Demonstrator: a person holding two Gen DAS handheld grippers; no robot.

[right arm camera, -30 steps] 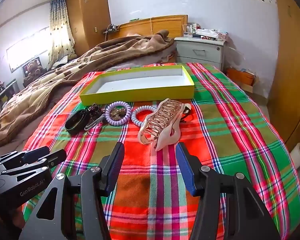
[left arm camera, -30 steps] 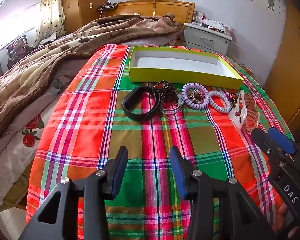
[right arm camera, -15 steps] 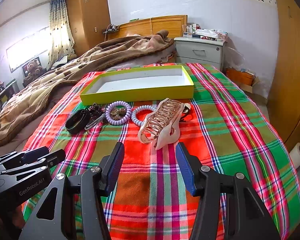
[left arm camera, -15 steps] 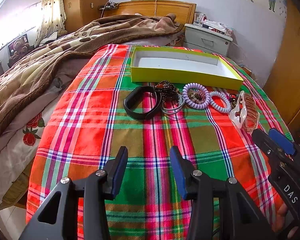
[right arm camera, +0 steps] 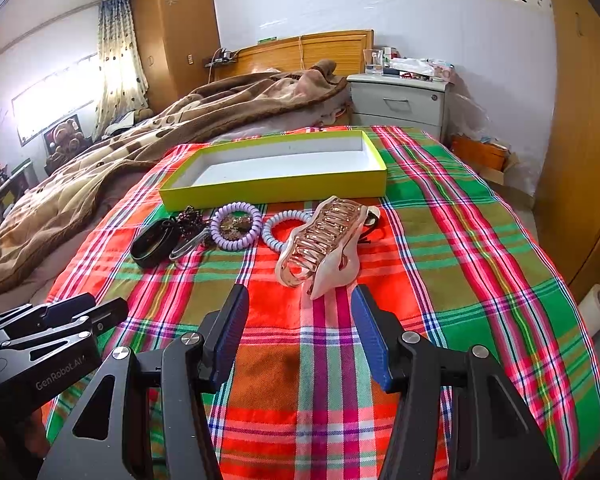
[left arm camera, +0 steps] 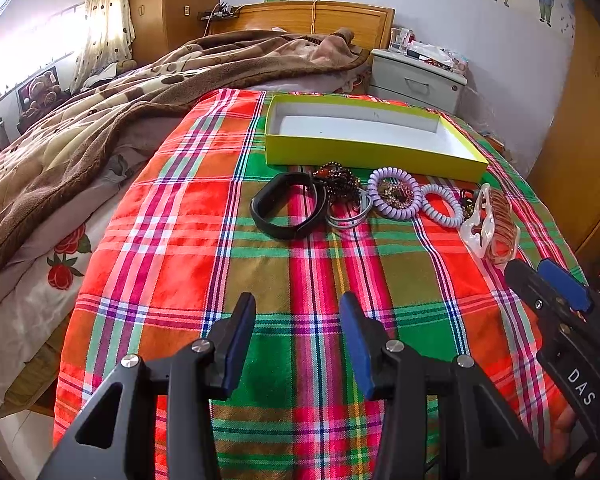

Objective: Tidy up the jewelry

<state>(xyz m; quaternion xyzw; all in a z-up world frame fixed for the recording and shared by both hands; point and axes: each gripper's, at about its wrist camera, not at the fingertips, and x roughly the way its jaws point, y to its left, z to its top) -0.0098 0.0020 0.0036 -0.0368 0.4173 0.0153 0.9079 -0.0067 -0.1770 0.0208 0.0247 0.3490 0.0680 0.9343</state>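
Directly ahead of the right gripper [right arm camera: 298, 330], at twelve o'clock and near its tips, a pink hair claw clip [right arm camera: 322, 242] lies on a plaid cloth [right arm camera: 440, 264] spread over a bed. The clip's long axis runs from about seven o'clock to one o'clock in the right wrist view. Both blue-padded fingers stand spread apart and hold nothing.

Beyond the clip, a row of jewelry sits just in front of a shallow yellow-green box [right arm camera: 276, 192], which is empty: a pale coil band [right arm camera: 282, 228], a purple coil band [right arm camera: 236, 226] with a trinket inside, a dark beaded piece [right arm camera: 188, 216] and a black wristband [right arm camera: 154, 242], running toward nine o'clock.

The left gripper [left arm camera: 298, 340] is also spread wide and empty, hovering over bare cloth with the black wristband at its twelve o'clock, well apart. From there the clip lies off at two o'clock.

Judging by this, the right gripper is nearer the clip and would probably take it first.
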